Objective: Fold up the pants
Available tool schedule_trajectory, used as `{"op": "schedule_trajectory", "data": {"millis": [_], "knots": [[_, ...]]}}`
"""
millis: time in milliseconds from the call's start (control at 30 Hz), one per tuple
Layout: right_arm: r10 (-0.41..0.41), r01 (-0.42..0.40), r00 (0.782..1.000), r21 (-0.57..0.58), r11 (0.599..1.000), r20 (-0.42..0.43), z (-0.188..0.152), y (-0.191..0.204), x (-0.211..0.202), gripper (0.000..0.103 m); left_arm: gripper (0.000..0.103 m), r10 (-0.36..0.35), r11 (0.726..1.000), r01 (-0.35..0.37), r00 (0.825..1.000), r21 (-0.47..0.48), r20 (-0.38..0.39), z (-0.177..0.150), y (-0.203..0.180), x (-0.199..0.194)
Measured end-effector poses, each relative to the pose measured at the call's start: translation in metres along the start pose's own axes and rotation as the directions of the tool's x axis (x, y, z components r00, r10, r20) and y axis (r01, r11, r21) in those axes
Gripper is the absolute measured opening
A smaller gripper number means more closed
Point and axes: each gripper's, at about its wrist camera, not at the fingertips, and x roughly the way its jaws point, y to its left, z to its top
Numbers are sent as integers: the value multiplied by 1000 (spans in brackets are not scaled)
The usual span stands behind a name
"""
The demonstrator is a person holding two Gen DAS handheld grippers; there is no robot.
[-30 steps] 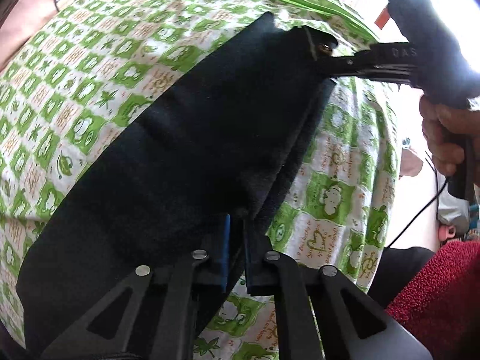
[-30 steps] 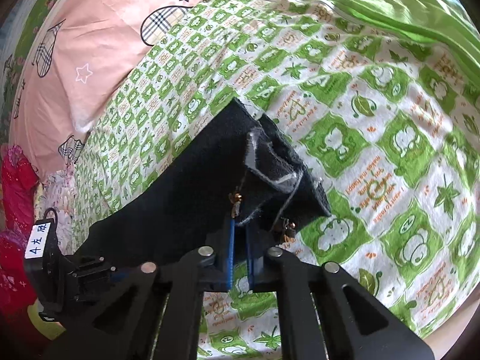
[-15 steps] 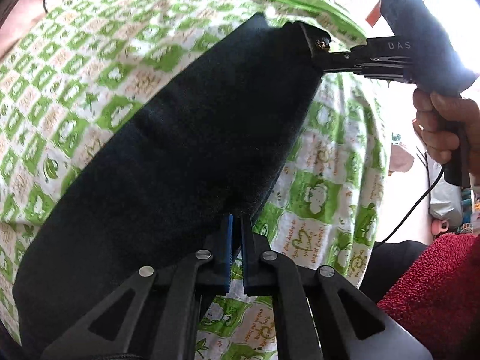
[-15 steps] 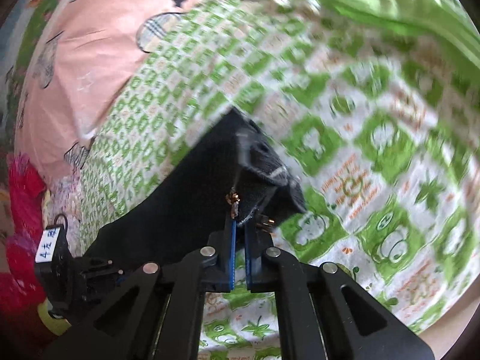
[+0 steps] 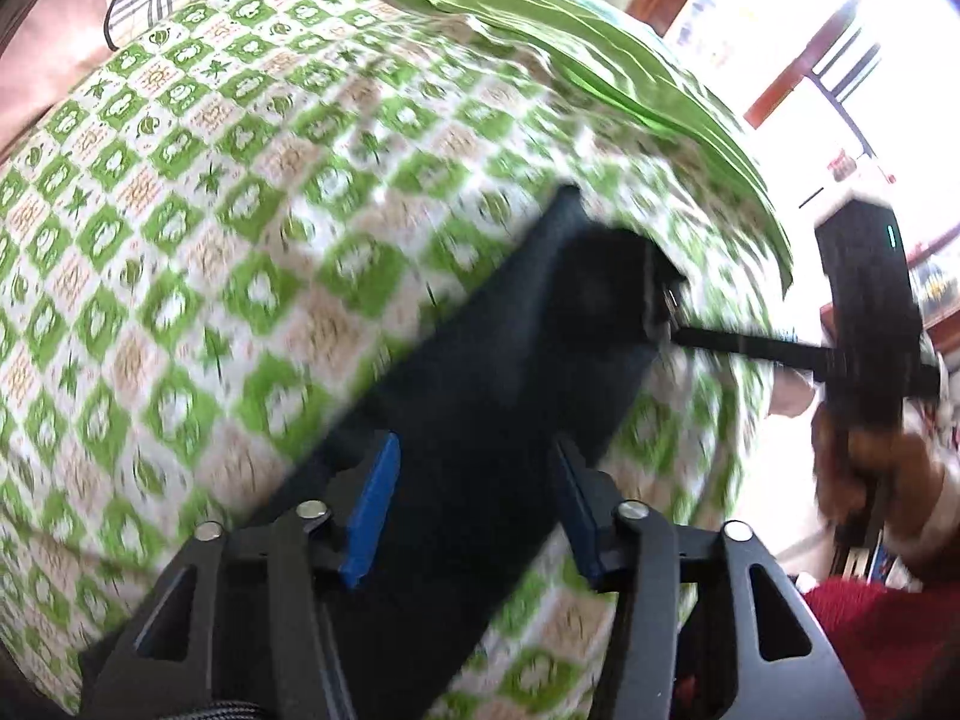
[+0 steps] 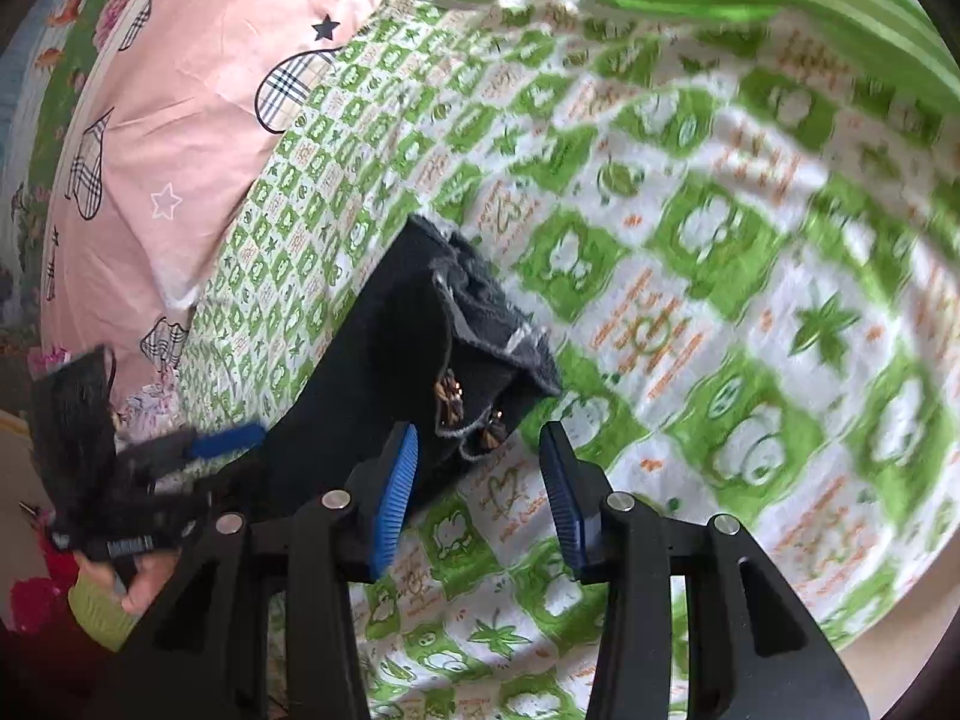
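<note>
The black pants (image 5: pixel 480 396) lie folded into a long narrow strip on the green-and-white patterned bedsheet (image 5: pixel 180 210). My left gripper (image 5: pixel 474 516) is open, its blue pads on either side of the near end of the strip. My right gripper (image 6: pixel 477 489) is open just short of the waistband end (image 6: pixel 474 354), where metal buttons show. The right gripper also shows in the left wrist view (image 5: pixel 678 324) at the far end of the pants, and the left gripper shows in the right wrist view (image 6: pixel 228 444). Both views are motion-blurred.
A pink pillow (image 6: pixel 198 90) with plaid hearts lies at the head of the bed. A plain green cloth (image 5: pixel 570 48) lies bunched along the far side. A red fabric (image 5: pixel 870 630) is off the bed edge at right, by a bright window (image 5: pixel 810 30).
Both grippers were shut on the pants ends, holding them stretched; now both have opened and let go, and the pants lie on the sheet. Both grippers have pulled back slightly.
</note>
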Motion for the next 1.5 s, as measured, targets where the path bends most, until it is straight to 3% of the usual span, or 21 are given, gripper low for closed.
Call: {"op": "schedule_trajectory", "data": {"millis": [100, 167, 467, 567, 667, 733, 967, 1133, 1267, 1500], "knots": [[32, -32, 999, 47, 998, 13, 3, -6, 10, 43, 60, -27, 1000, 27, 999, -16, -30, 19, 6, 16], [52, -55, 998, 100, 993, 27, 7, -14, 13, 15, 60, -41, 999, 40, 998, -20, -55, 32, 6, 29], [129, -134, 991, 130, 982, 45, 9, -33, 7, 12, 61, -100, 993, 109, 979, 42, -175, 79, -24, 88], [126, -128, 992, 95, 987, 28, 11, -31, 7, 12, 51, -120, 991, 130, 973, 42, -195, 88, -31, 104], [131, -132, 991, 60, 989, 17, 14, -29, 6, 12, 23, -149, 988, 155, 973, 18, -175, 94, -32, 108], [130, -130, 991, 24, 991, 11, 16, -23, 4, 12, 13, -171, 985, 172, 973, -12, -158, 96, -29, 103], [236, -235, 972, -107, 966, 6, 26, 11, -14, 12, 10, -183, 983, 183, 982, -12, -42, 84, -24, 49], [357, -355, 934, -180, 917, -21, 31, 49, -24, 12, 10, -196, 977, 200, 979, -68, 59, 68, -4, -1], [437, -446, 895, -244, 861, -94, 25, 86, -23, 12, 10, -189, 972, 205, 973, -114, 135, 48, 7, -37], [451, -504, 861, -275, 819, -235, 0, 129, 6, 12, 10, -120, 969, 160, 971, -188, 209, -2, 28, -71]]}}
